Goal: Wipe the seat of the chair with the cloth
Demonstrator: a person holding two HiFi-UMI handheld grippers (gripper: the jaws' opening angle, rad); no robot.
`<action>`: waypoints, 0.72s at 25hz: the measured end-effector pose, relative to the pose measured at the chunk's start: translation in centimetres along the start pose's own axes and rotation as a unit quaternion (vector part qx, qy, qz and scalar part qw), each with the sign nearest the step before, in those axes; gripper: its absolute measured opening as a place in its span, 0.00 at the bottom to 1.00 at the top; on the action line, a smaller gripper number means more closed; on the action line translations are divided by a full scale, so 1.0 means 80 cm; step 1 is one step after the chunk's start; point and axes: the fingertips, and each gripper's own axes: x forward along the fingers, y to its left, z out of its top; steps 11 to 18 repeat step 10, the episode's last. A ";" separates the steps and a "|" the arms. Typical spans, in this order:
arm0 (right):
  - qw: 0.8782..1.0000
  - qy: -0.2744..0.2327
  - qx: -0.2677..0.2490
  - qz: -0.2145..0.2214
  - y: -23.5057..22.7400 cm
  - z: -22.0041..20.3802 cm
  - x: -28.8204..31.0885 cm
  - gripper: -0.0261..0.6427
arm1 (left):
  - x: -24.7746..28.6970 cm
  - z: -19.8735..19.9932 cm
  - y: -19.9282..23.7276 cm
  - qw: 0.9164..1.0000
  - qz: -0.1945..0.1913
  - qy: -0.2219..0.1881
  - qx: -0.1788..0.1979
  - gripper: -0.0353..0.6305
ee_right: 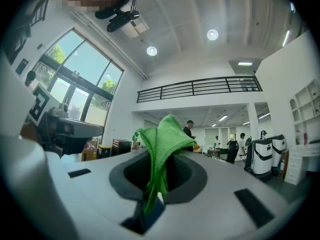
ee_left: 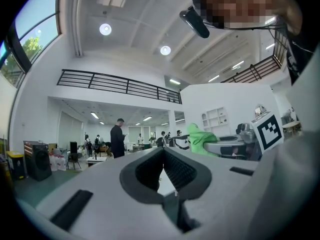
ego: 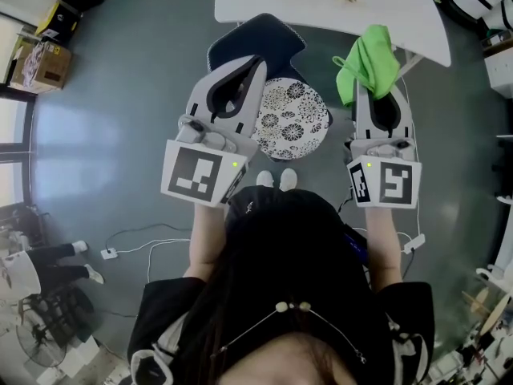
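The chair stands just in front of me, with a round black-and-white patterned seat [ego: 292,119] and a dark backrest [ego: 255,40]. High above its left side my left gripper [ego: 253,64] is held up, jaws shut with nothing between them; in its own view the left gripper [ee_left: 163,151] points out across the hall. My right gripper [ego: 375,88] is raised to the right of the chair, shut on a green cloth [ego: 369,58]. The cloth [ee_right: 162,136] sticks up from the closed jaws and hides the tips. Neither gripper touches the seat.
A white table [ego: 321,6] stands right behind the chair. A cardboard box [ego: 44,62] sits at the far left and cables [ego: 144,247] lie on the grey floor. My shoes [ego: 275,180] are at the chair's front. Several people [ee_left: 118,136] stand far off in the hall.
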 end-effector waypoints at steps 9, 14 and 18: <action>1.000 0.003 0.005 -0.001 0.001 0.002 -0.011 0.11 | -0.012 0.003 0.000 1.000 0.002 -0.004 0.002 0.06; 1.000 0.002 0.004 -0.001 0.002 0.004 -0.014 0.11 | -0.015 0.004 -0.001 1.000 0.003 -0.003 0.002 0.06; 1.000 0.002 0.004 -0.001 0.002 0.004 -0.014 0.11 | -0.015 0.004 -0.001 1.000 0.003 -0.003 0.002 0.06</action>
